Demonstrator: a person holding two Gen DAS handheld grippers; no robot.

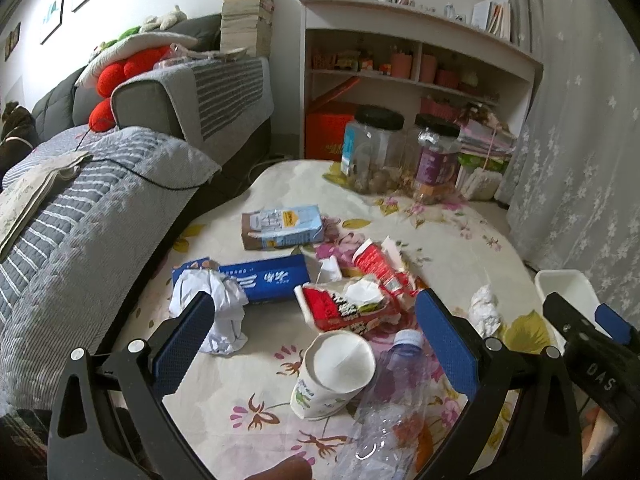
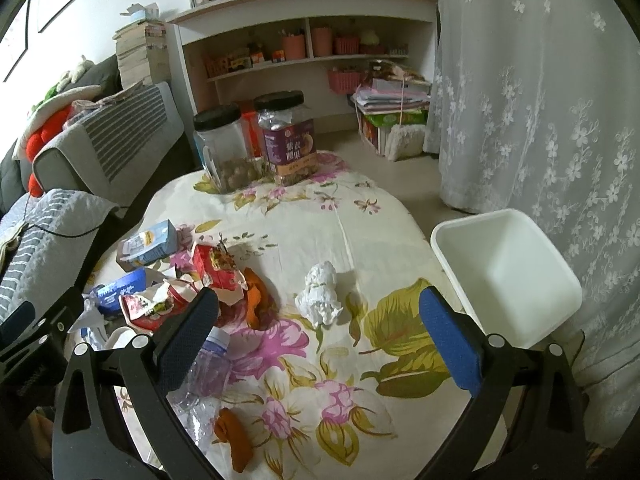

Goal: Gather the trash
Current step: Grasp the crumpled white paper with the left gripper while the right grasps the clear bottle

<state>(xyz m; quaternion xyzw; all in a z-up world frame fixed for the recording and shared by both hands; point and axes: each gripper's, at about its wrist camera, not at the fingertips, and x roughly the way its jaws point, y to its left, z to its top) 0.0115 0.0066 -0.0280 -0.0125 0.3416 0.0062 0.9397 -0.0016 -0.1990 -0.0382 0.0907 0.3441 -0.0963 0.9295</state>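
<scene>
Two black-lidded jars (image 2: pixel 256 144) stand labelled, their writing too small to read.

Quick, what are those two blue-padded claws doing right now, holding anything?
Left gripper: open, holding nothing, above the white paper cup.
Right gripper: open, holding nothing.

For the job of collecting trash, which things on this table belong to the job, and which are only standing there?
Belong to the job:
- paper cup
- crushed plastic bottle
- crumpled tissue
- red snack wrappers
- blue box
- milk carton
- white bin, for the trash

Only standing there:
- two black-lidded jars
- sofa
- shelf
- curtain
</scene>
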